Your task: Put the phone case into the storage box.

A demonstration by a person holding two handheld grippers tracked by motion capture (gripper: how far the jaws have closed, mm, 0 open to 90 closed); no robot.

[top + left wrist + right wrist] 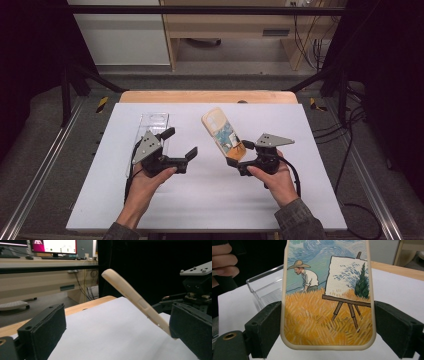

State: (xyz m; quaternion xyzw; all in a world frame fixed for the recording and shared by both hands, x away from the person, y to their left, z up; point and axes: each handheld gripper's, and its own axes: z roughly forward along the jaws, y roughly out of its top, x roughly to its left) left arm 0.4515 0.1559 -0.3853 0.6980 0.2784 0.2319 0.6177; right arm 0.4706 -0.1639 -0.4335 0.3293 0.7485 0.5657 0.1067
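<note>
High view: two hand-held grippers worked over a white table top [200,200]. The right gripper [241,153] sat right of centre, its jaws clamped on the lower end of a phone case [223,133]. The case slanted up and away toward the far left, cream rim showing, painted side facing up; its lower end was clear of the surface, raised in the jaws. The right hand [274,175] wrapped the gripper body from below.

The left gripper [180,142] sat left of centre with its jaws spread wide apart and nothing between them. The left hand [150,179] held it from beneath. Just behind and partly under that gripper lay a clear plastic tray [152,121], long side running away from the person. Case and tray were apart, the case to the tray's right.

Right gripper view: both black pads pressed against the long edges of the phone case [327,302], one on each side, near its bottom end. The print showed a man in a straw hat, an easel and a wheat field. The clear plastic tray [265,287] lay behind the case at left, resting on the table top.

Left gripper view: the phone case [135,301] appeared edge-on, tilted, its lower end meeting the right gripper [175,307] at the far right. The open jaws framed bare table top [112,337].
</note>
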